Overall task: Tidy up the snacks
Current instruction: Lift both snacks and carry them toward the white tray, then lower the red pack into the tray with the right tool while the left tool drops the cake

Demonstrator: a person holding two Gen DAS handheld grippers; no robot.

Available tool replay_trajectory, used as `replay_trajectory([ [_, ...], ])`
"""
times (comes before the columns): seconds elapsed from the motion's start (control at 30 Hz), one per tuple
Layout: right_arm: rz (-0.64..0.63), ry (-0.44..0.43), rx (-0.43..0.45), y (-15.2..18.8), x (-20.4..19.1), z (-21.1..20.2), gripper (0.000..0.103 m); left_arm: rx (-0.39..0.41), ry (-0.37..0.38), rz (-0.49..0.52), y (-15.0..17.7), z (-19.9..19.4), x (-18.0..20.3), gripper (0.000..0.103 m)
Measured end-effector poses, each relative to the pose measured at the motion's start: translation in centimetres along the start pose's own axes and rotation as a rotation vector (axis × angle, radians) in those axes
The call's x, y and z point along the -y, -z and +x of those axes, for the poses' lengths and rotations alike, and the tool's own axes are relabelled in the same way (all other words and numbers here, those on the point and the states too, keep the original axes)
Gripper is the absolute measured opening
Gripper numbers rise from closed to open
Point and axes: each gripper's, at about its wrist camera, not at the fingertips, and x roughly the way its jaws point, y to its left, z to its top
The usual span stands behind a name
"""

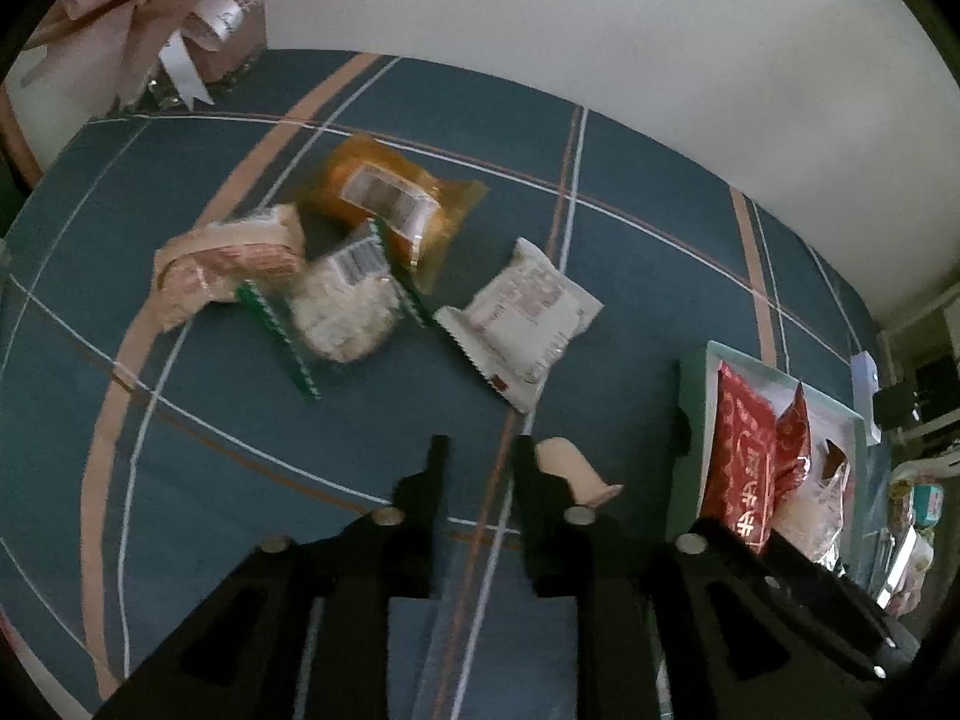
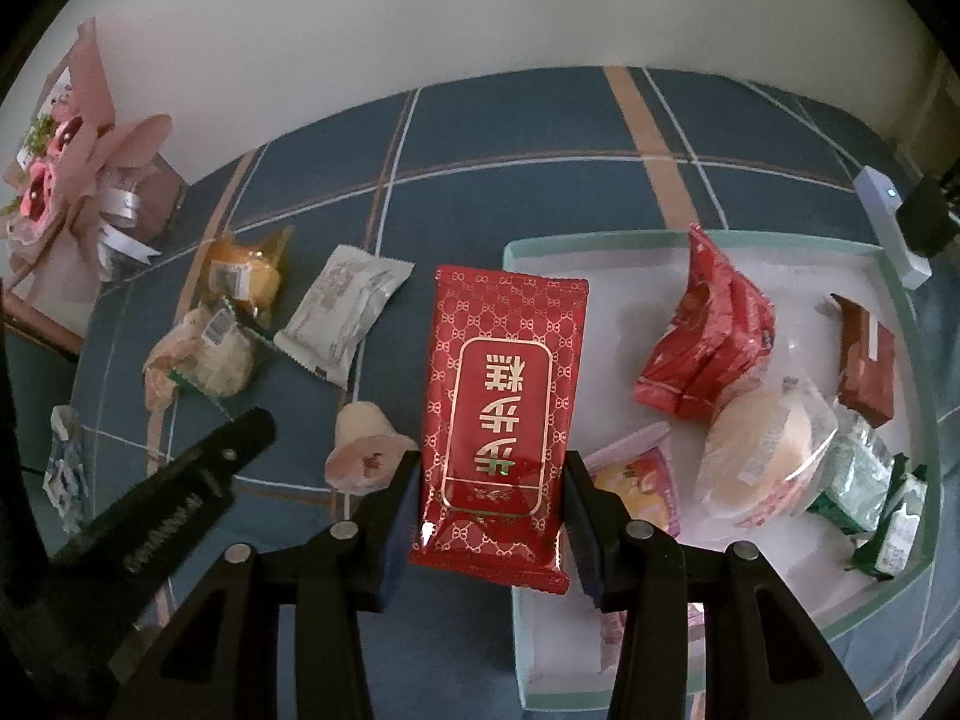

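Right wrist view: right gripper (image 2: 492,480) is clamped on a red snack packet (image 2: 498,408) held over the tray's (image 2: 690,239) edge. About 7 snacks lie inside the tray; 5 wait on the blue cloth (image 2: 510,138). Left gripper (image 1: 477,462) is closed, empty.

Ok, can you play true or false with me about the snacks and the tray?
1. The right tool holds a red packet. True.
2. The tray has no snacks in it. False: several lie inside.
3. The left tool grips the white packet. False: its jaws are shut on nothing.
4. An orange packet lies on the blue checked cloth. True.
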Motion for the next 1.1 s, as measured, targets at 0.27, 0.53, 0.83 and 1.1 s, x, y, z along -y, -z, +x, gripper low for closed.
replay_trajectory([
  [0.27, 0.026, 0.015, 0.02, -0.4, 1.5, -1.2, 0.048, -0.009, 0.021, 0.023, 0.3, 0.7, 1.5, 0.039],
  [0.53, 0.063, 0.034, 0.042, -0.6, 3.9, -2.2, 0.047, -0.043, 0.051, 0.033, 0.8, 2.2, 3.2, 0.051],
  [0.83, 0.072, 0.026, 0.041, -0.7, 4.9, -2.2, 0.047, -0.095, 0.053, 0.048, 1.5, 4.5, 4.7, 0.056],
  [1.1, 0.078, 0.02, 0.035, -0.6, 5.0, -2.1, 0.047, -0.076, 0.048, 0.042, 1.3, 4.5, 4.8, 0.056],
])
